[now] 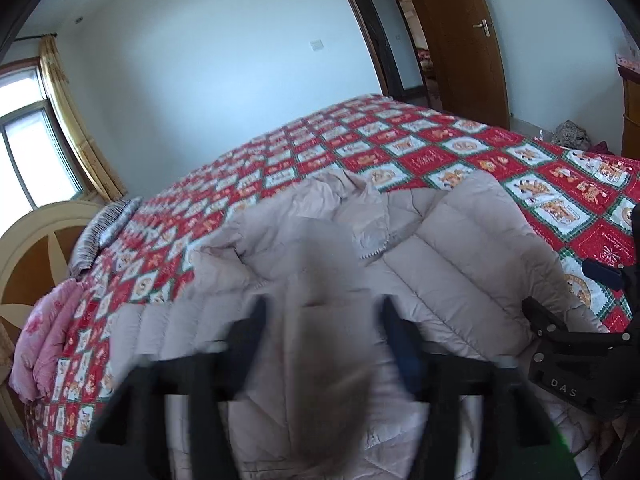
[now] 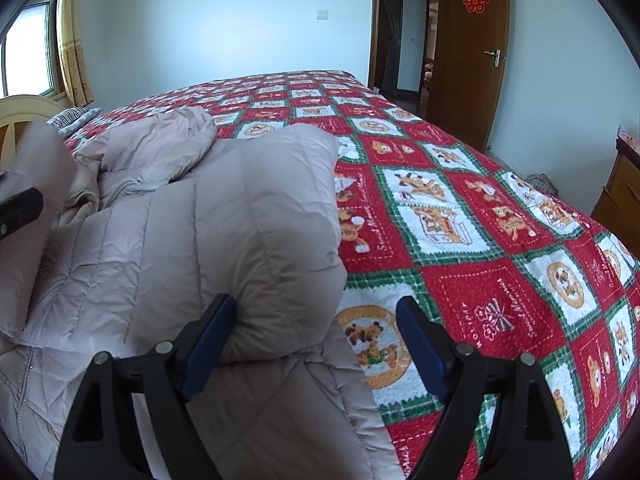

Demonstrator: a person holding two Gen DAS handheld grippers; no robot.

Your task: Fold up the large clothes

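A large beige quilted down coat [image 1: 440, 264] lies on a bed with a red, white and green patchwork quilt [image 1: 420, 152]. In the left wrist view my left gripper [image 1: 320, 316] has its jaws apart, with a blurred beige sleeve hanging between them; whether it grips the sleeve is unclear. In the right wrist view the coat [image 2: 200, 232] lies left of centre, one sleeve folded across its front. My right gripper [image 2: 316, 328] is open around the folded sleeve's rounded end, the left finger [image 2: 212, 332] touching it. The right gripper also shows in the left wrist view [image 1: 568, 344].
The quilt [image 2: 460, 240] covers the bed. A pink folded blanket [image 1: 44, 340] and a striped pillow [image 1: 100, 232] lie by the headboard. A wooden door [image 2: 468, 52] stands open at the back right. A wooden cabinet [image 2: 620, 192] stands at the right.
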